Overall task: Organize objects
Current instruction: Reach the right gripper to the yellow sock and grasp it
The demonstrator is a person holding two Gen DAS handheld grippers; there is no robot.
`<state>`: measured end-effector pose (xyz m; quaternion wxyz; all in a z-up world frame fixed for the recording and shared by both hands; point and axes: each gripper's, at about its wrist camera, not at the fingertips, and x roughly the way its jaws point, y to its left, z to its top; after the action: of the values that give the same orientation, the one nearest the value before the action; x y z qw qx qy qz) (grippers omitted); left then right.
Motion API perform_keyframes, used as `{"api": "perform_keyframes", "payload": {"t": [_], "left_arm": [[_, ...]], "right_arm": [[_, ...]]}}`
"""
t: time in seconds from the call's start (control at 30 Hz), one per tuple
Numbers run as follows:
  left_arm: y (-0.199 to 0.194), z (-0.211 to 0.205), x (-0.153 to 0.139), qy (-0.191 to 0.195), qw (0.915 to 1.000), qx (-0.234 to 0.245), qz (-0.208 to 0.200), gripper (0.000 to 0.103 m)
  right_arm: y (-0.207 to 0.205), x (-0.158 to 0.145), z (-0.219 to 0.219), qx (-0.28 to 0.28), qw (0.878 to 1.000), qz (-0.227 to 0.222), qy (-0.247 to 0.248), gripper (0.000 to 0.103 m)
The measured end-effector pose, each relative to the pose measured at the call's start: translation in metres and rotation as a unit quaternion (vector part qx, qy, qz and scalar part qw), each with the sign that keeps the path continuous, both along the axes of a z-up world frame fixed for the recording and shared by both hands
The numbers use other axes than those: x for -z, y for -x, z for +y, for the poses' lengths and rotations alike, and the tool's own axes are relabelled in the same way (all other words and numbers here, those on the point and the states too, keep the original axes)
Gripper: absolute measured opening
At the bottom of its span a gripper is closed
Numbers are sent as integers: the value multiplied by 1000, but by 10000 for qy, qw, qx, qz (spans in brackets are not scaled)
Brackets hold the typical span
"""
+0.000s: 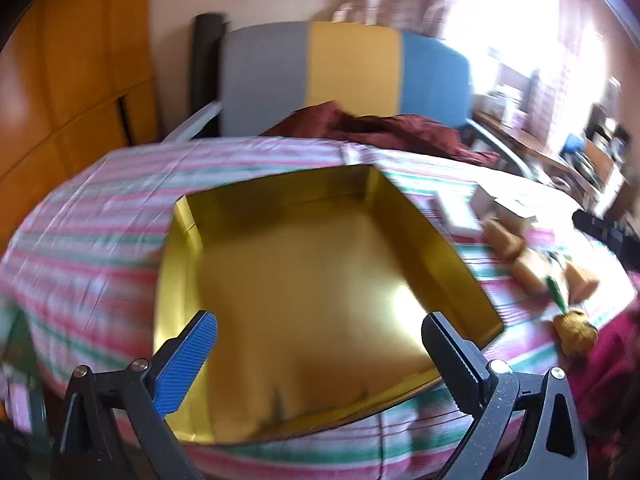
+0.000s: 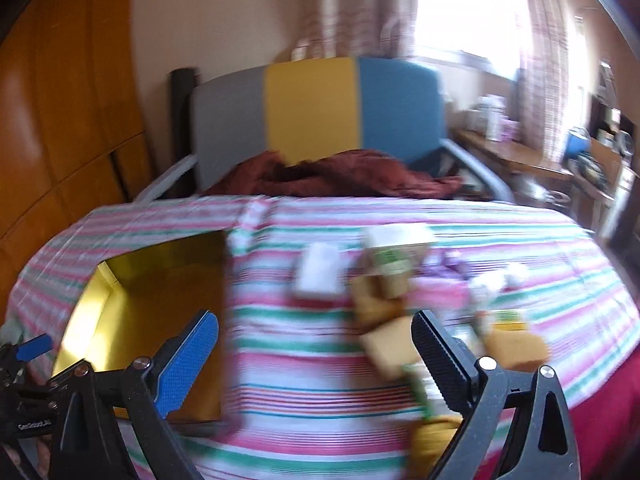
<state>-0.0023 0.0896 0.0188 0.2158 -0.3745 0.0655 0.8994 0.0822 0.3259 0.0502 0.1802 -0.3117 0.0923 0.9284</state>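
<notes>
Both tongs stand spread and empty: the left tongs [image 1: 320, 360] hover over the empty, shiny gold rectangular tin box [image 1: 320, 280] on the striped cloth-covered table [image 1: 100, 220]. The right tongs [image 2: 316, 360] face blurred tan blocks [image 2: 390, 350] to the box's right. Judged: collecting is just starting; next, pinch one block.

Both wrist views tilt down, close over the striped table [image 1: 100, 216] – sharing the gold tin [image 2: 132, 276] and chair [image 1: 352, 68].
</notes>
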Motion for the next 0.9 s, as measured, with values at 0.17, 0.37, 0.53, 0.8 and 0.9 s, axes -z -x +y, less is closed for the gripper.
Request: {"api": "perform_keyframes", "payload": {"t": [0.17,0.37,0.53,0.8,0.9], "left_arm": [[5,30,-4,-252,9973,626,-294,103],[-1,84,-12,-416,9864,1521,-472,103],[-11,136,-9,-367,9724,2204,-668,103],[-22,191,13,168,9593,2673,-891,103],[-15,193,23,313,9611,2570,-962,103]], "right_arm": [[-45,-23,68,916,9958,5,-42,99],[-94,-30,122,1661,9860,-19,133,99],[-118,-25,138,1885,9817,-39,255,99],[-113,-10,134,1335,9894,-486,307,99],[-95,5,127,494,9921,-987,591,99]]}}
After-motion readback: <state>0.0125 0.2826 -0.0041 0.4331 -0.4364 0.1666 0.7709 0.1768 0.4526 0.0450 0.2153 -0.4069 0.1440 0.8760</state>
